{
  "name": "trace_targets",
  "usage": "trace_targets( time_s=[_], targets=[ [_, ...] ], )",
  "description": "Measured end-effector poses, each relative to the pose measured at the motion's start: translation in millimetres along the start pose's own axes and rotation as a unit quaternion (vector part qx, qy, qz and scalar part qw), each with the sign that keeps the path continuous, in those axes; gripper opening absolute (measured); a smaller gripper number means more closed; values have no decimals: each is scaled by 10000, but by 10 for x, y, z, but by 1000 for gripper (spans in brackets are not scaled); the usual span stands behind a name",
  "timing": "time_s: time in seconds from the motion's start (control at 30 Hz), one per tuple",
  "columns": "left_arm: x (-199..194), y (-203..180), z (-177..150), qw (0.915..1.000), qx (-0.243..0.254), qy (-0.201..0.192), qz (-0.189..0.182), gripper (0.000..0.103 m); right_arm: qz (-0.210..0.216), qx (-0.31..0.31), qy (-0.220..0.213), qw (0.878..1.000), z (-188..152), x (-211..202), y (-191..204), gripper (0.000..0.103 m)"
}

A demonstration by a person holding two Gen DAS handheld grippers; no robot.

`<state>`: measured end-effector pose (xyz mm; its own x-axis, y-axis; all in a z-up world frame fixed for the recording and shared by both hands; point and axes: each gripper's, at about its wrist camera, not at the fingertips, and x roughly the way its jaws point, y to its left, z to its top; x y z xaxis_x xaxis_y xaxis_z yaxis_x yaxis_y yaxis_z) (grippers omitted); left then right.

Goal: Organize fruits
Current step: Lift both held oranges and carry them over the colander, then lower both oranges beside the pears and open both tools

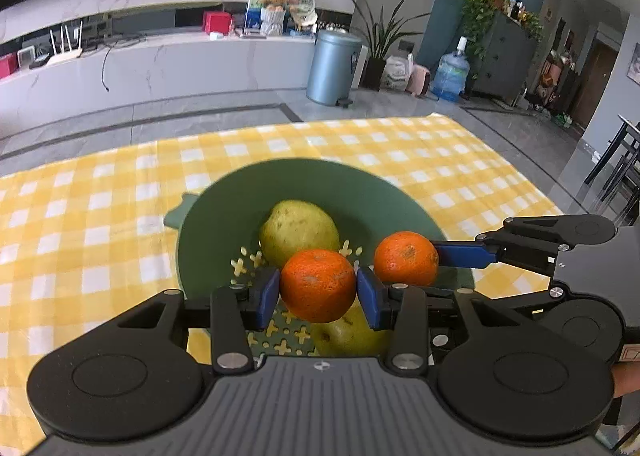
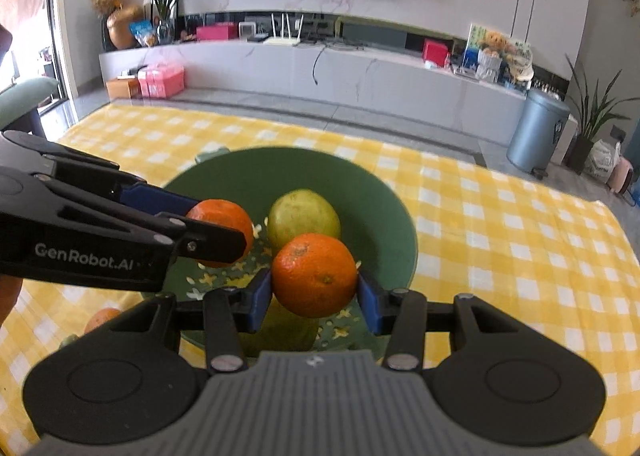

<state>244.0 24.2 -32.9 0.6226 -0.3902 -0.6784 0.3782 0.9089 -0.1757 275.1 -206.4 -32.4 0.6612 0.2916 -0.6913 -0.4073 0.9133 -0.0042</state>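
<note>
A green colander bowl (image 1: pixel 224 211) sits on the yellow checked tablecloth; it also shows in the right wrist view (image 2: pixel 256 171). Two green pears lie in it, one at the back (image 1: pixel 298 230) (image 2: pixel 304 217) and one under the grippers (image 1: pixel 348 334). My left gripper (image 1: pixel 318 290) is shut on a tangerine (image 1: pixel 318 284) and holds it above the bowl. My right gripper (image 2: pixel 314 288) is shut on a second tangerine (image 2: pixel 314 274), also above the bowl. Each view shows the other gripper's tangerine (image 1: pixel 406 258) (image 2: pixel 224 223).
Another orange fruit (image 2: pixel 102 318) lies on the cloth left of the bowl, partly hidden by my right gripper. The tablecloth (image 1: pixel 100 195) spreads around the bowl. Beyond the table edge are floor, a grey bin (image 1: pixel 334 67) and a long white cabinet.
</note>
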Motion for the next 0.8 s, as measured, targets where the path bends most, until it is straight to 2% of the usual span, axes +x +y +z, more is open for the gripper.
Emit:
trace_targets(
  time_s=[0.17, 0.47, 0.63, 0.8],
  targets=[
    [93, 40, -51, 9998, -108, 177, 1, 48, -38, -65, 152, 9999, -23, 104, 8, 44],
    [100, 149, -82, 9991, -394, 130, -115, 49, -41, -199, 258, 9995, 57, 157, 16, 44],
    [64, 146, -81, 9989, -453, 25, -95, 64, -145, -257, 268, 9992, 55, 144, 28, 45],
    [-6, 149, -68, 9987, -484, -168, 17, 65, -241, -201, 244, 9992, 85, 126, -4, 46]
  ],
)
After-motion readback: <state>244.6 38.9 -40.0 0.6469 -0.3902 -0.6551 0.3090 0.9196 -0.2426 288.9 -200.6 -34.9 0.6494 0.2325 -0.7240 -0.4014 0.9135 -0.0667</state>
